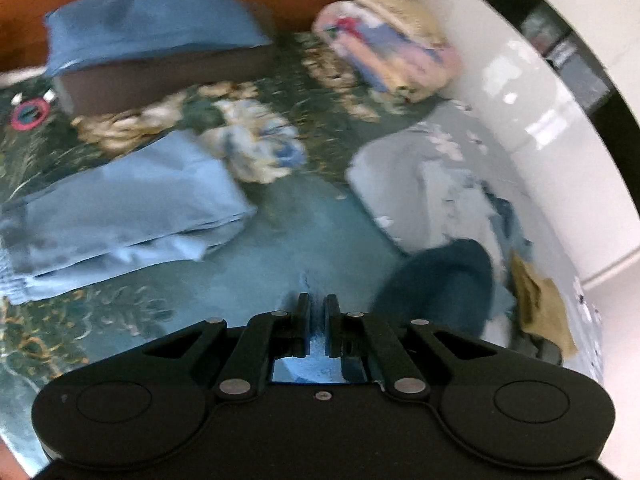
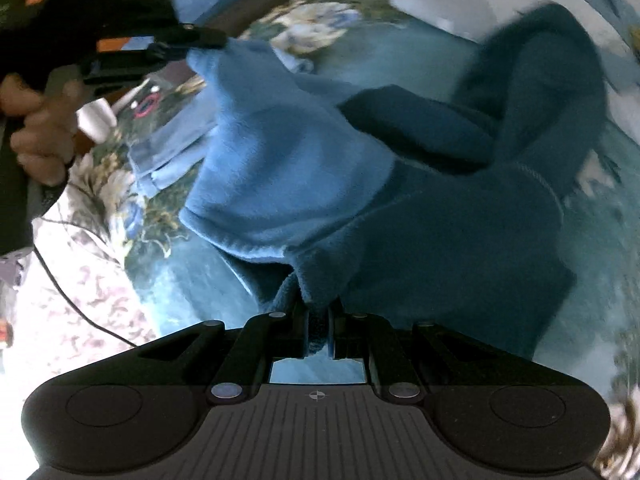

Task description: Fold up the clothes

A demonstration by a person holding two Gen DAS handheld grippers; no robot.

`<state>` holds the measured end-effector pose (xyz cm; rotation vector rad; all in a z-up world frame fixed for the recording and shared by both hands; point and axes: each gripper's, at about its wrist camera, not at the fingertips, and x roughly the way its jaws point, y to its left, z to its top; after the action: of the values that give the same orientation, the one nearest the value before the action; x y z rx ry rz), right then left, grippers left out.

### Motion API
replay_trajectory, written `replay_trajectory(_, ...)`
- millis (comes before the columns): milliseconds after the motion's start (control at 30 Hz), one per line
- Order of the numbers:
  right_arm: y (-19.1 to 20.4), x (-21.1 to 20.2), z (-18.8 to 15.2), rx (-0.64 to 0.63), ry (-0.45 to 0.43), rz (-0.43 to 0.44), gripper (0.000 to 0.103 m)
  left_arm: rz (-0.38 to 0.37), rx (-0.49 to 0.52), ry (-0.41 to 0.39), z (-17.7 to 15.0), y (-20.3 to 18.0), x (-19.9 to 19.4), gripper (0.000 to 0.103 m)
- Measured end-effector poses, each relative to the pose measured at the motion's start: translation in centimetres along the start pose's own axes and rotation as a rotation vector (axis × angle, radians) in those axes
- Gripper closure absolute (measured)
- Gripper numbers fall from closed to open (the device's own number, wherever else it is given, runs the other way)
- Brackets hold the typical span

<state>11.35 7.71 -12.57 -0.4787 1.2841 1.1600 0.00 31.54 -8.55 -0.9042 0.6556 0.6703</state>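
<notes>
- Holding the blue fleece garment (image 2: 320, 184) up off the patterned bedspread (image 1: 224, 120), so it hangs open for folding.
- Left gripper (image 2: 200, 42) pinches one edge; right gripper (image 2: 318, 312) is clamped on another.
- Folded light-blue cloth (image 1: 120, 208) lies toward the bed's left edge, seemingly finished.

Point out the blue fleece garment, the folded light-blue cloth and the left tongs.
blue fleece garment (image 2: 304, 152): right wrist view, lit upper panel.
folded light-blue cloth (image 1: 132, 204): left wrist view, top layer.
left tongs (image 2: 218, 40): right wrist view, tips pinching fleece.
</notes>
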Motion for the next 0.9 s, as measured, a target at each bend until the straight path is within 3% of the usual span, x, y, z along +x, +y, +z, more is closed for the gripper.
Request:
replay_trajectory(200,0.0,1.3,1.5,0.014,0.049,-0.06,0.094,0.027,-0.063,0.063,-1.0,3.4,1.4,0.1)
replay_trajectory(233,-0.2,1.2,1.4,0.004,0.058,-0.07,0.086,0.028,-0.073,0.075,-1.2,3.8,1.8,0.099)
replay_trajectory(300,-0.4,0.7,1.3,-0.019,0.066,-0.09,0.079,0.03,-0.093,0.093,-1.5,4.4,2.4,0.099)
replay_trajectory(367,-0.5,-0.4,1.2,-0.04,0.065,-0.086,0.062,0.027,-0.112,0.102,-1.8,5.0,2.5,0.098)
replay_trajectory(533,-2.0,-3.0,1.3,-0.061,0.03,-0.102,0.042,0.018,-0.172,0.103,-1.9,6.7,2.2,0.066)
replay_trajectory(600,-3.1,-3.9,1.6,-0.06,0.008,-0.12,0.033,0.029,-0.187,0.106,-2.0,7.3,2.3,0.062)
replay_trajectory(767,-8.1,-4.5,4.6,0.035,-0.06,-0.241,0.026,0.08,-0.236,0.167,-3.2,8.4,3.9,0.054)
replay_trajectory(833,-10.3,-4.3,6.1,0.076,-0.098,-0.282,0.016,0.097,-0.256,0.19,-3.9,8.7,4.7,0.051)
replay_trajectory(900,-12.3,-3.6,7.8,0.102,-0.128,-0.32,0.016,0.108,-0.266,0.213,-4.6,8.8,5.6,0.05)
